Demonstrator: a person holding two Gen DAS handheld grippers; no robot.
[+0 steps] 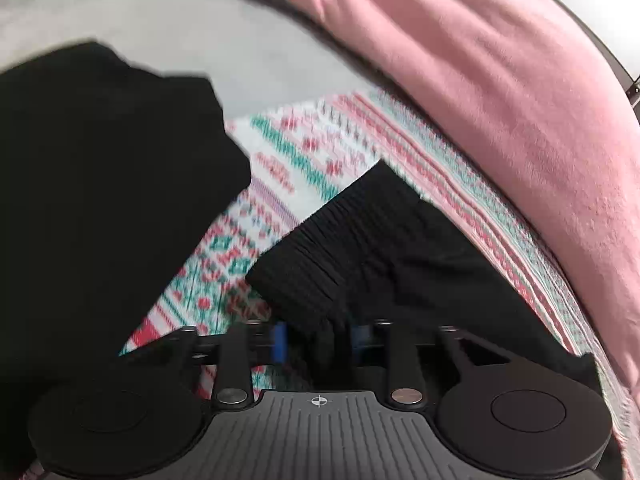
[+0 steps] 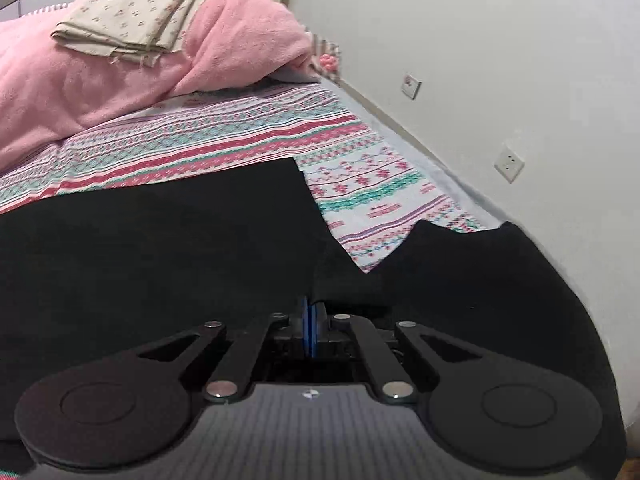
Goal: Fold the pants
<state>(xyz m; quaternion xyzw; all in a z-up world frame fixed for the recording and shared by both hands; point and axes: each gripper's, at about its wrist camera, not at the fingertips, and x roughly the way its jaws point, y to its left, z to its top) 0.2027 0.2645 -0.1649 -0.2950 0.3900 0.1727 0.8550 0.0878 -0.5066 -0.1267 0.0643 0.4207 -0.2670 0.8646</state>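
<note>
Black pants (image 2: 160, 248): left tongs (image 1: 318, 340) angled down clamp their ribbed waistband (image 1: 316, 256); right tongs (image 2: 311, 332) together

i see matt black cloth pants (image 1: 360, 248), ribbed at the waistband, on a woven patterned bedsheet (image 2: 224, 136); a fuzzy pink fleece blanket (image 1: 500, 80); matt black plastic gripper bodies.

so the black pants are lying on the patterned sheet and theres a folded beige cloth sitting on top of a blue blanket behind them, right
Not quite: the blanket is pink, not blue, as the right wrist view shows. The rest holds: the folded beige cloth sits on top of it, and the black pants lie on the patterned sheet in front.
</note>
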